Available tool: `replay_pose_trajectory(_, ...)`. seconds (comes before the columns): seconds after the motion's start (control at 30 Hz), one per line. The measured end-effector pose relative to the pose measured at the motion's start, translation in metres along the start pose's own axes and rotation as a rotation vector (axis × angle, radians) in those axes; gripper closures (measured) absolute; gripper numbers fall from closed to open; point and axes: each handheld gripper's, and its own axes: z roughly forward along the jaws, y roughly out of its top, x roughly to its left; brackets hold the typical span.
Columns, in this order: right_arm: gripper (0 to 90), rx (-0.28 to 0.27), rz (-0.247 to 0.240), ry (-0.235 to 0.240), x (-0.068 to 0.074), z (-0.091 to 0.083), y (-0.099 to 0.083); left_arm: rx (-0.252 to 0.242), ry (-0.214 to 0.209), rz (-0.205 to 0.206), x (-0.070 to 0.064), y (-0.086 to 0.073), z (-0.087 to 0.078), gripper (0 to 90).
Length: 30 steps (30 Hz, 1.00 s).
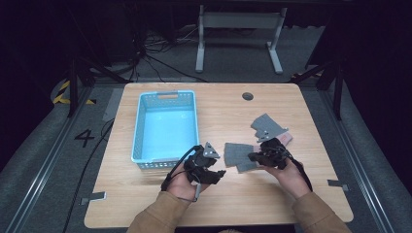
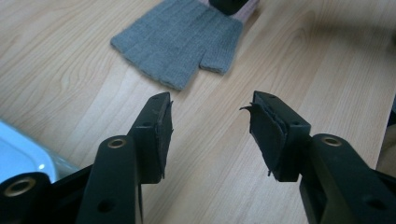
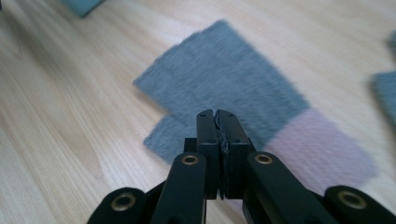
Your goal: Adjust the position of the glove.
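**A:** Where do your two grippers sit right now?

**B:** Your left gripper [image 1: 219,173] hovers over the pale wooden tabletop [image 1: 228,204], just in front of the light blue perforated plastic basket [image 1: 165,127]. Its fingers [image 2: 156,135] are spread wide apart with nothing between them.

**A:** And the other one?

**B:** Your right gripper [image 1: 252,157] rests low over the grey knitted glove with a pink cuff [image 3: 224,88], which lies flat on the tabletop between your two hands. The fingers [image 3: 208,140] are pressed together; whether any knit is pinched between them, you cannot tell.

**A:** Where does the glove lie from the left side?

**B:** Ahead of your left gripper, thumb pointing toward it, near but apart. A second grey knitted glove [image 1: 266,125] lies behind your right hand [image 1: 290,175].
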Motion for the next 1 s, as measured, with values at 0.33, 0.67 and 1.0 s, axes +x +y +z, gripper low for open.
replay_pose_trajectory(0.33, 87.7, -0.088, 0.084, -0.051, -0.025, -0.03, -0.007, -0.032, -0.002, -0.015, 0.002, 0.002, -0.004, 52.1)
replay_pose_trajectory(0.67, 87.1, -0.128, 0.124, -0.075, -0.036, -0.046, -0.013, -0.037, -0.001, -0.013, 0.002, 0.003, -0.005, 50.6)
replay_pose_trajectory(1.0, 83.5, -0.151, 0.134, -0.073, -0.039, -0.051, -0.014, -0.033, -0.003, -0.012, 0.003, 0.004, -0.004, 49.5)
